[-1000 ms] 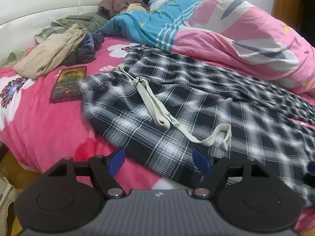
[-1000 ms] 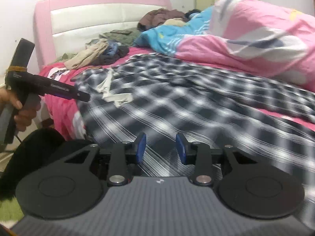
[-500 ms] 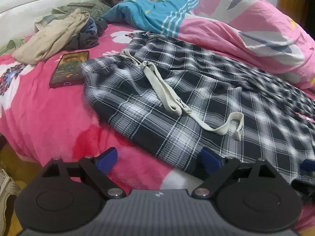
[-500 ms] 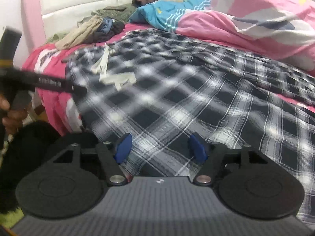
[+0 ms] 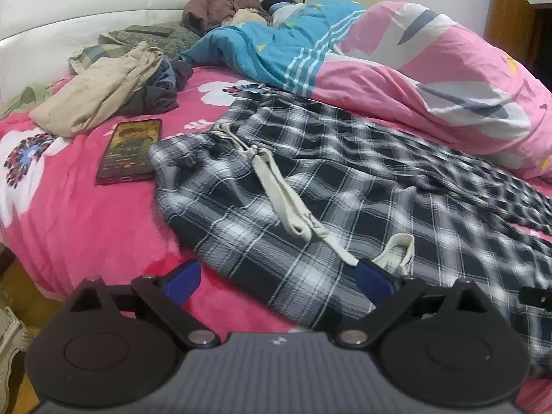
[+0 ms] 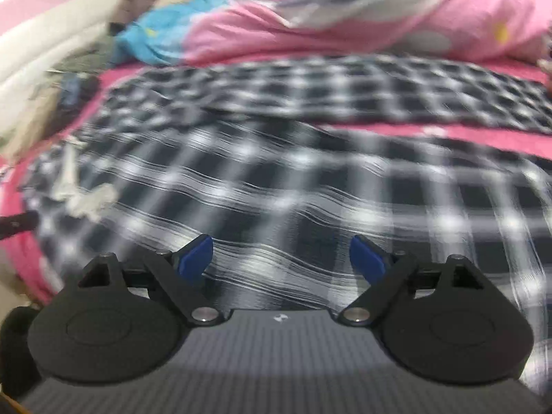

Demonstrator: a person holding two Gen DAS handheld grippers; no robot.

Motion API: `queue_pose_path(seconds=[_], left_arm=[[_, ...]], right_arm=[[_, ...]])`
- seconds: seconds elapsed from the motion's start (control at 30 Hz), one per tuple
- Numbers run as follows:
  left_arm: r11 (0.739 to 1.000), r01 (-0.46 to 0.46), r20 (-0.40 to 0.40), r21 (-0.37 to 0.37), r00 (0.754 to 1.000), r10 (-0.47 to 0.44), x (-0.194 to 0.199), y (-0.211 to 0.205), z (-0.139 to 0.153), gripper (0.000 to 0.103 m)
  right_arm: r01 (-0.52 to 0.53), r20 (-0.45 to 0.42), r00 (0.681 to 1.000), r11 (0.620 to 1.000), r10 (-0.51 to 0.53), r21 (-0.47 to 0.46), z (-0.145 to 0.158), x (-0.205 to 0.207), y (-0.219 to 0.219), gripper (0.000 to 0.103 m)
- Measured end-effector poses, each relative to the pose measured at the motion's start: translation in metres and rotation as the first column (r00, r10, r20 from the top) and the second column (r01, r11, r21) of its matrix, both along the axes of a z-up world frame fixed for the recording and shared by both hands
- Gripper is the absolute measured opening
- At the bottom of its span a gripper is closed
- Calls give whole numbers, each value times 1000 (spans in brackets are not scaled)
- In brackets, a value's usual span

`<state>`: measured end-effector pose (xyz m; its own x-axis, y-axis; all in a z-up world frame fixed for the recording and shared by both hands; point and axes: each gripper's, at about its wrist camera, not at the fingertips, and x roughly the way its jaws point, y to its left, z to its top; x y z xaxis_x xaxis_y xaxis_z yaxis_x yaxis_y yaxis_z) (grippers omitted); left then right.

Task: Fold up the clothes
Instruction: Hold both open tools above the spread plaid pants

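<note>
Black-and-white plaid trousers (image 5: 310, 186) lie spread over the pink bed, waistband at the left, with a cream drawstring (image 5: 293, 203) across them. My left gripper (image 5: 277, 281) hovers at the near edge of the waistband, its jaws opening wide, with the cloth's edge below them and nothing pinched. In the blurred right wrist view the same trousers (image 6: 293, 179) fill the frame. My right gripper (image 6: 281, 253) hangs just above the cloth, jaws opening, and grips nothing. The left gripper's tip (image 6: 17, 222) shows at the left edge there.
A phone (image 5: 129, 151) lies on the pink blanket (image 5: 79, 214) left of the waistband. Beige and dark clothes (image 5: 103, 86) are heaped near the white headboard (image 5: 69, 13). A pink and blue duvet (image 5: 396, 69) is bunched along the back, and a tuft of dark hair shows at its top.
Both grippers' jaws have spread wider. The right gripper has moved in over the trousers and rolled, so its view is now tilted and blurred. The left gripper has hardly shifted.
</note>
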<state>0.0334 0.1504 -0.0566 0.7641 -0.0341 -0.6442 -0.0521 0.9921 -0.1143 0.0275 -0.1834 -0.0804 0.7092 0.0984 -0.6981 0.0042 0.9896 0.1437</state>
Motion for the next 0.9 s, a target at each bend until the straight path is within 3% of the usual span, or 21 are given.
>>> queue_pose_path(seconds=[0.1,0.23,0.47,0.9], left_arm=[[1000,12,5,-21,1000,-12,4,-5,-2,99],[999,39,-3,-28,999,-39,10,-13,-5,101],[997,73,-26,-12,997,-73,15,-24,-11,102],[1000,12,-88,-3,996,-13,20,-20,-20,103]], right_arm=[[-1,-6,1000,999,1,-47,-9,1,6,101],[-2,-1,1000,992,2,-127,-14,0,21,102],[9,-1,1000,994,-10,-105,-16,0,17,102],[16,9,1000,995,-15,-97,-16,-2,17,102]])
